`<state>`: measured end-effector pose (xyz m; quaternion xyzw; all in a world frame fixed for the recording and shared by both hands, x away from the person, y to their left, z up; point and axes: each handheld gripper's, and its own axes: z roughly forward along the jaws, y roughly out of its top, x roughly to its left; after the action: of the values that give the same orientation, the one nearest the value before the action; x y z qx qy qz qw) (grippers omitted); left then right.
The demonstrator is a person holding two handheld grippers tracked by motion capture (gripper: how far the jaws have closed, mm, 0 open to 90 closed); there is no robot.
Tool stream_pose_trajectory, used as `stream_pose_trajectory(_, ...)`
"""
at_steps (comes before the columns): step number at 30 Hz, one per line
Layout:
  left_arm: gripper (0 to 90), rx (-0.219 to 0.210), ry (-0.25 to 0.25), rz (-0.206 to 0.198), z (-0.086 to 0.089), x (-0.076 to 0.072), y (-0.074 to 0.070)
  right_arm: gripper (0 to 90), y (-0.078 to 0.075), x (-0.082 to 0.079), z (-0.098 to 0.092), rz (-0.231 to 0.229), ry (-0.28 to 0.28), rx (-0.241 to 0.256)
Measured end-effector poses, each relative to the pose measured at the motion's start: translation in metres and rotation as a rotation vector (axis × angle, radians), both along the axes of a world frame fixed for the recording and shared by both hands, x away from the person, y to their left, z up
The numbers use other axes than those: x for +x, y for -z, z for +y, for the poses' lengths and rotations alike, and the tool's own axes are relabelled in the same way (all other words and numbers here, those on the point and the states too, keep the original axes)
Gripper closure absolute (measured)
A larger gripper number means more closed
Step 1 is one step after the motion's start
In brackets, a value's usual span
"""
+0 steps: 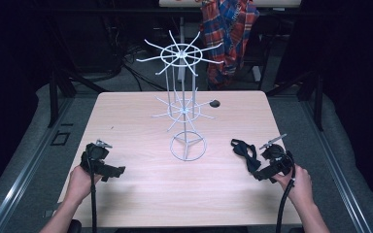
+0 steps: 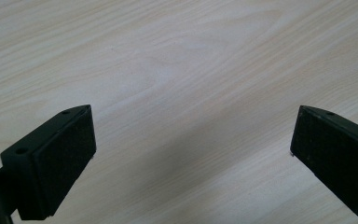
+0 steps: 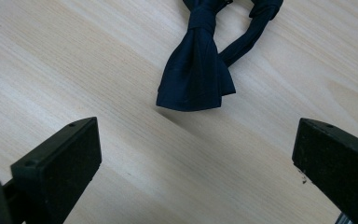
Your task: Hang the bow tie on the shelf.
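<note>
Table (image 1: 126,111), wire rack (image 1: 184,109) mid-surface toward the far edge. Bow tie (image 1: 246,153) near the right edge, flat, just ahead of right gripper (image 3: 196,154), jaws wide. Left gripper (image 2: 193,140) wide, empty, near left edge. Likely pre-grasp; next: close on tie.

Light wood table (image 1: 126,116) sitting on grey floor (image 1: 24,145). Dark surroundings closing in. Plaid cloth (image 1: 228,29) hanging behind; black cables (image 1: 126,68) trailing across floor.

No text, label, brand, number or sign can be read anywhere in these views. The pale wood-grain table top (image 1: 141,189) is plain, bearing no print or marking.
</note>
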<state>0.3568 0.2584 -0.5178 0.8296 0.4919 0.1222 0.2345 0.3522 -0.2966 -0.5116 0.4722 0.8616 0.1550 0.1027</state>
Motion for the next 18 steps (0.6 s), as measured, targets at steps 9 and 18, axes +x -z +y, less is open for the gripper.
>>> stream_pose_trajectory(9, 0.0, -0.012, -0.011, 0.011, 0.007, -0.005, 0.0, 0.4, 0.001, 0.005, 0.006, -0.009, -0.004, 0.026)
stream_pose_trajectory(18, 0.0, -0.023, -0.021, 0.014, 0.009, -0.005, 0.0, 0.0, 0.001, 0.01, 0.017, -0.02, -0.024, 0.001)
